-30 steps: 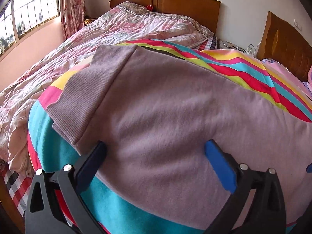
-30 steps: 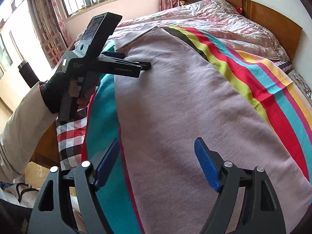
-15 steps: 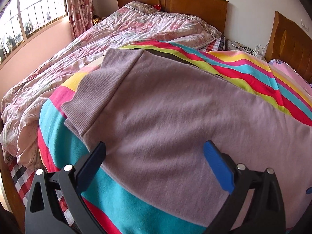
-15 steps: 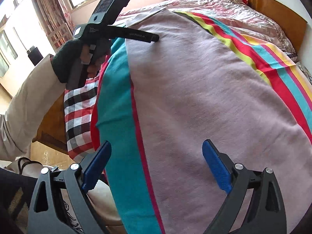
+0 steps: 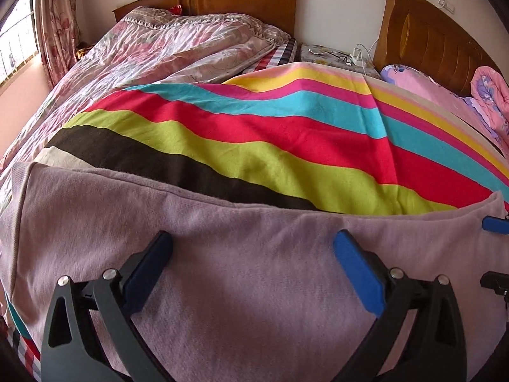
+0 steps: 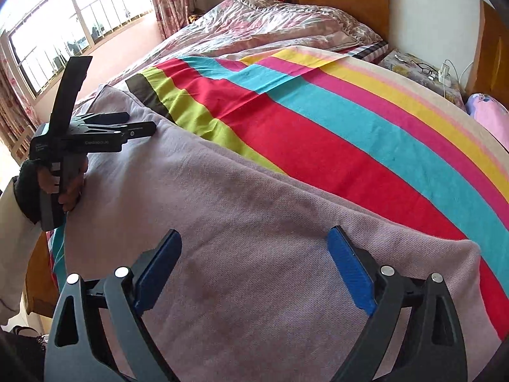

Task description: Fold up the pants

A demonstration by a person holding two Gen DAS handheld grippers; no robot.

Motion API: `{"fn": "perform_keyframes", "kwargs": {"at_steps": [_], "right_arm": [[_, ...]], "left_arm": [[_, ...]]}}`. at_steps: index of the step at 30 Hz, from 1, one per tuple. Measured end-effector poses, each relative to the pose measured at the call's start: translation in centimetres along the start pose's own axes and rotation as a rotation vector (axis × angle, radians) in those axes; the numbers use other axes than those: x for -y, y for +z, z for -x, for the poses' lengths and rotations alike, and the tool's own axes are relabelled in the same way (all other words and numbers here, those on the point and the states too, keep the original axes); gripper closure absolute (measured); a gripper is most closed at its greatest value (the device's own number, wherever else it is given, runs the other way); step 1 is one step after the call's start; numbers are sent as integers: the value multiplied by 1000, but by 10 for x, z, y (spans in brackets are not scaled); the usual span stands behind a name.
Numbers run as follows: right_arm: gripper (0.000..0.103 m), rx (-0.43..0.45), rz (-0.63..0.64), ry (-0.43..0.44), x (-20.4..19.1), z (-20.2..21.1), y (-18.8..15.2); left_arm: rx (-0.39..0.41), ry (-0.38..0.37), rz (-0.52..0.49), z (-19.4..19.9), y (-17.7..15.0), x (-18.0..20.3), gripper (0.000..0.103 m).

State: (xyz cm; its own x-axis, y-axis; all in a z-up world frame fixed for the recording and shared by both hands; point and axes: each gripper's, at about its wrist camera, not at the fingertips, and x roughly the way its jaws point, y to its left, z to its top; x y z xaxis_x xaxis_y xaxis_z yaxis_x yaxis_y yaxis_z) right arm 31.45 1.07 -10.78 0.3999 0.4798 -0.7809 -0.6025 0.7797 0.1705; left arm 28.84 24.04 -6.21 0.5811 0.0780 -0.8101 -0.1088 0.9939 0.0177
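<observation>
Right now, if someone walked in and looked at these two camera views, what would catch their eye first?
Probably the striped blanket, its bright red, lime, turquoise and yellow bands spread across the bed beyond the tongs. Next, the mauve pants laid flat over its near edge, filling the foreground of both views. Then the left tongs, gripped in a gloved hand at the far end of the pants, and the right tongs open above the near part.

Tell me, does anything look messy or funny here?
A little. The striped blanket has a corner flipped over near the far bed, and the pink quilt there is rumpled. The purple pants lie fairly flat. Both grippers are open.
</observation>
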Motion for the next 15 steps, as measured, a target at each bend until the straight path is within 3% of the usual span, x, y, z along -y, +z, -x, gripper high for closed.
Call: {"fn": "perform_keyframes", "kwargs": {"at_steps": [3,6,8,10,12,15], "right_arm": [[15,51,-72,-23,10,18,-9],[15,116,-51,51,9,35,-12],[20,115,34,41,8,39,-5],[43,94,109,65,8,36,8],[59,56,167,102,9,23,23],[68,0,267,147,-4,0,37]], "left_arm": [[39,89,1,13,0,9,3],[108,4,-53,40,6,29,2],[128,-20,-100,50,12,44,2],[112,-29,-138,49,15,53,2],[98,10,-165,45,13,59,2],[84,50,-145,43,-2,53,2]]}}
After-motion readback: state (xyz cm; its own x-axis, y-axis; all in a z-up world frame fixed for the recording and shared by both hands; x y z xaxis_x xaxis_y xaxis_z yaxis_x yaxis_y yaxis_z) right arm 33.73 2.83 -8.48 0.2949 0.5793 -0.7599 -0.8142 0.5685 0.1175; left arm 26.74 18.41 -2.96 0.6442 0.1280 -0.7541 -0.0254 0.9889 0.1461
